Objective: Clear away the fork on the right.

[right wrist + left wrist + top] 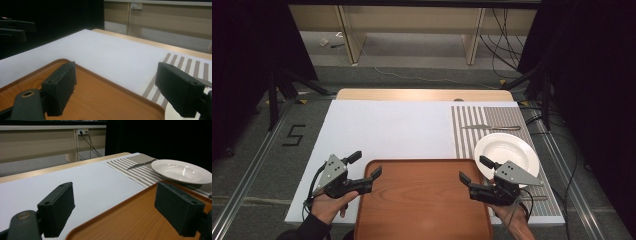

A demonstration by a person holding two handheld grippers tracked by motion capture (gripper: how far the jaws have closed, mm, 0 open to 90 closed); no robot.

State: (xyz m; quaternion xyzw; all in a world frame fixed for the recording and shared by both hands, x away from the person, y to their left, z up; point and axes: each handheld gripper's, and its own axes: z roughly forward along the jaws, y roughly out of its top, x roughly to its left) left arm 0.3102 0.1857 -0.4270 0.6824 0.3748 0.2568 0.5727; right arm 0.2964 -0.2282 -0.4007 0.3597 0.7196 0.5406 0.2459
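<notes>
1. Two tools stand at the two sides of the wooden tray (pixel 424 200): the left tool (pixel 368 166) at its left rim and the right tool (pixel 472 170) at its right rim.
2. Both tools have their jaws wide apart and hold nothing. On each, one jaw is over the tray and the other is outside its rim.
3. The tray lies on the white sheet (pixel 387 127) at the near edge of the worktop, in front of the person. A white plate (pixel 507 150) sits just beside its far right corner, on the striped mat (pixel 467 130), with a knife (pixel 491 127) beyond it.
4. The step in hand seems to be taking the tray by both rims. To do it well, I would lower each tool so that the rim goes fully between the jaws, and then close both together.
5. The right tool is near the plate, so it should go straight down and not push outward.
6. Lift both sides evenly to keep the tray level.
</notes>
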